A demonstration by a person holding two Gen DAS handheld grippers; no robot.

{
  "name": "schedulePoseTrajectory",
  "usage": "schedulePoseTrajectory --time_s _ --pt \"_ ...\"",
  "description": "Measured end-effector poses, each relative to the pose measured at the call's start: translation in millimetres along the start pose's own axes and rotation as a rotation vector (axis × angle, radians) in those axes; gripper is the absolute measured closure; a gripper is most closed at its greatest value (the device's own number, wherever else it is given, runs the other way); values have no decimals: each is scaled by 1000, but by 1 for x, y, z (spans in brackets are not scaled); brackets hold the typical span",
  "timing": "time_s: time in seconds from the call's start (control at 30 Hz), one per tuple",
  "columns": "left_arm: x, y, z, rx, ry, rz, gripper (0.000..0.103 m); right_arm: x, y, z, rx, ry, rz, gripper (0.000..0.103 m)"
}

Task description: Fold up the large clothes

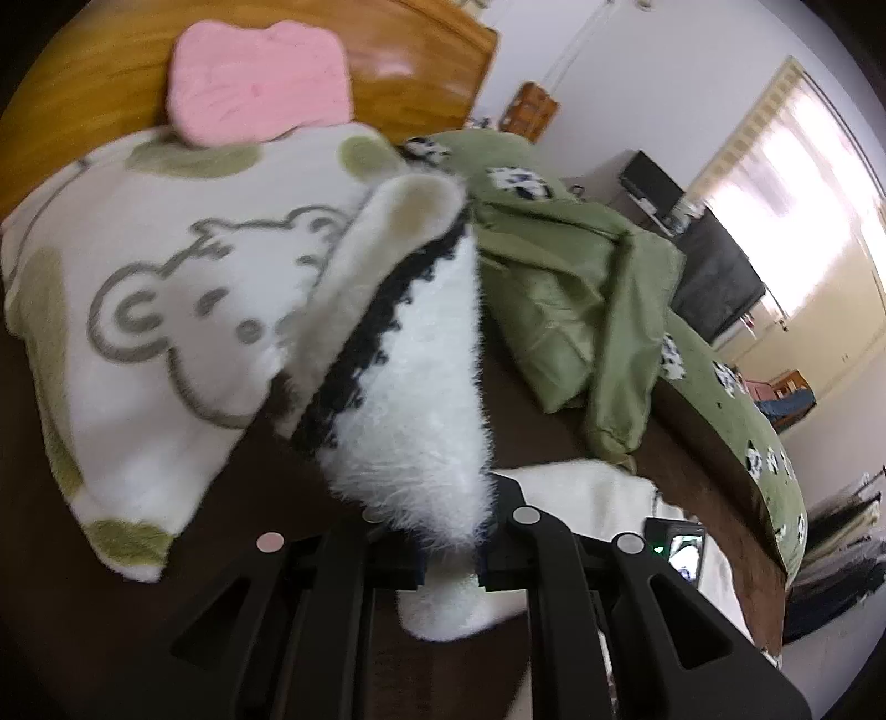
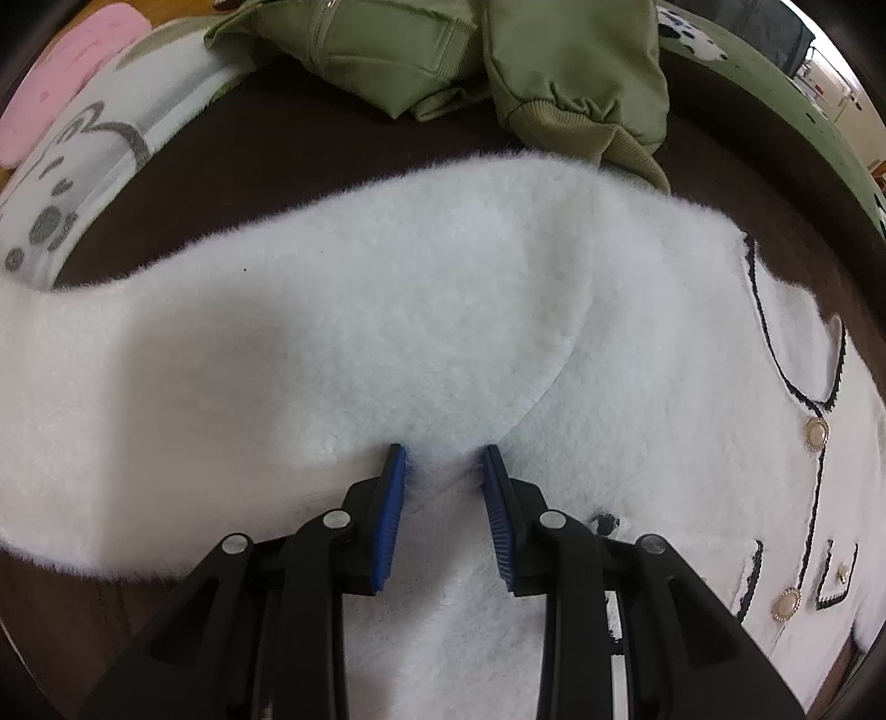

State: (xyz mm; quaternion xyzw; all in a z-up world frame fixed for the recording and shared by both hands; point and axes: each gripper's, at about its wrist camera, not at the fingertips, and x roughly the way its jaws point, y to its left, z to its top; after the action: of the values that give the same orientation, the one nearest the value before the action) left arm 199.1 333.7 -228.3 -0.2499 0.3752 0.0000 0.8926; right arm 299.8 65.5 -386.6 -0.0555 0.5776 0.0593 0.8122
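Observation:
A fluffy white jacket with black trim and gold buttons lies spread on the dark brown bed cover. My right gripper is open, its blue pads set either side of a ridge of the white fabric near the sleeve seam. My left gripper is shut on the jacket's white sleeve, which has a black knitted cuff band and is lifted above the bed.
A folded green jacket lies further up the bed. A white bear-print pillow and a pink cushion sit by the wooden headboard. The bed's edge drops off at the right.

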Motion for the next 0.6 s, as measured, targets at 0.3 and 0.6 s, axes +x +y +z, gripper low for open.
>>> schedulePoseTrajectory --time_s 0.3,0.6 --pt "-12 -90 -2 177 14 -89 89 -69 -57 -16 72 -93 -68 21" --pt "-16 -231 -56 389 97 -266 89 -159 -189 -69 210 -124 -179 16"
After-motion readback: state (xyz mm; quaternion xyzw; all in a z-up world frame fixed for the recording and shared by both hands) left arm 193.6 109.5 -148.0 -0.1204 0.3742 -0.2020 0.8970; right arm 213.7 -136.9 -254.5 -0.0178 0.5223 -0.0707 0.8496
